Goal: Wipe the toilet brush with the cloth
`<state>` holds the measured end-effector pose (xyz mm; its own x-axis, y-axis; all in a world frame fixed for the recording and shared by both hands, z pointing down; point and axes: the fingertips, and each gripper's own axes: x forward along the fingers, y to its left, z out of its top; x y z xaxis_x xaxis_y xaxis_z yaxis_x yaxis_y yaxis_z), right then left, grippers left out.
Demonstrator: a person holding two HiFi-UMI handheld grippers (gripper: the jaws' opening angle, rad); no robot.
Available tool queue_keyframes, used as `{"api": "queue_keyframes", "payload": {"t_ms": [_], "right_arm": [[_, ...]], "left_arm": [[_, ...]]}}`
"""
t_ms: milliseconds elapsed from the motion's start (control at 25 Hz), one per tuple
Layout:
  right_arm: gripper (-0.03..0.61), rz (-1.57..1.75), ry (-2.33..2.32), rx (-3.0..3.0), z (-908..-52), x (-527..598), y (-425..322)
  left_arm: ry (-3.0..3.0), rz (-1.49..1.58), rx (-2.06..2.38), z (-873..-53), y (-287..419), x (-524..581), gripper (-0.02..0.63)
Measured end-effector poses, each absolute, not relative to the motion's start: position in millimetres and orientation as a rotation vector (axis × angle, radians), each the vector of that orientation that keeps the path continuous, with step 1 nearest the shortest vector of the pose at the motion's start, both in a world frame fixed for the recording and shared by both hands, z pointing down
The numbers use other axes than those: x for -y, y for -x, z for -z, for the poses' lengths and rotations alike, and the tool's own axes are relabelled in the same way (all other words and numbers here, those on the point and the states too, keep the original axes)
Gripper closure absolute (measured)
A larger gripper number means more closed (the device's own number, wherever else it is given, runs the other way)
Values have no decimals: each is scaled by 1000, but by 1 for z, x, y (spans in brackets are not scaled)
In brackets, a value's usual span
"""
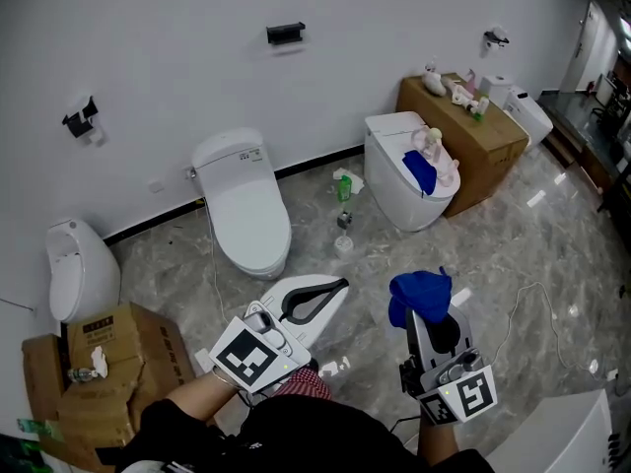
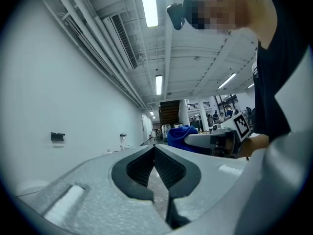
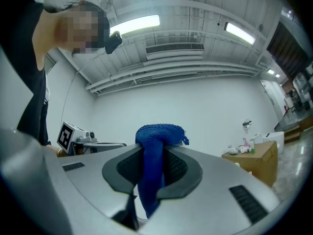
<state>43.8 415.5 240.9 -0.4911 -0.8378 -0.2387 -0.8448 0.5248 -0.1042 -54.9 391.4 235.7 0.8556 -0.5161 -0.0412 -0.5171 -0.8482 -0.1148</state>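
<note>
The knitted cloth (image 1: 419, 294) is plain deep blue, the ceramic toilet (image 1: 246, 205) white, the polished stone floor (image 1: 513, 264) grey with pale veins, and the small bottle (image 1: 344, 187) seems green.

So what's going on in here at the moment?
A person stands in a room with toilets, holding a set of tongs in each hand. The right tongs are shut on a blue cloth, which bunches up above their tips. The left tongs are shut and empty. Both are held out in front of the person, over the floor and short of the toilets. No wiping is under way. The small items on the floor between the toilets are too small to identify.
</note>
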Motion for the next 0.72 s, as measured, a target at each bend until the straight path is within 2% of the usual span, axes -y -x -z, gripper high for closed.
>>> {"api": "queue_keyframes", "payload": {"t_ms": [720], "right_arm": [[502,-64,1485,-2509,-238,-345,-19]], "left_arm": [[2917,-52,-766,-232,80,-320,611]]}}
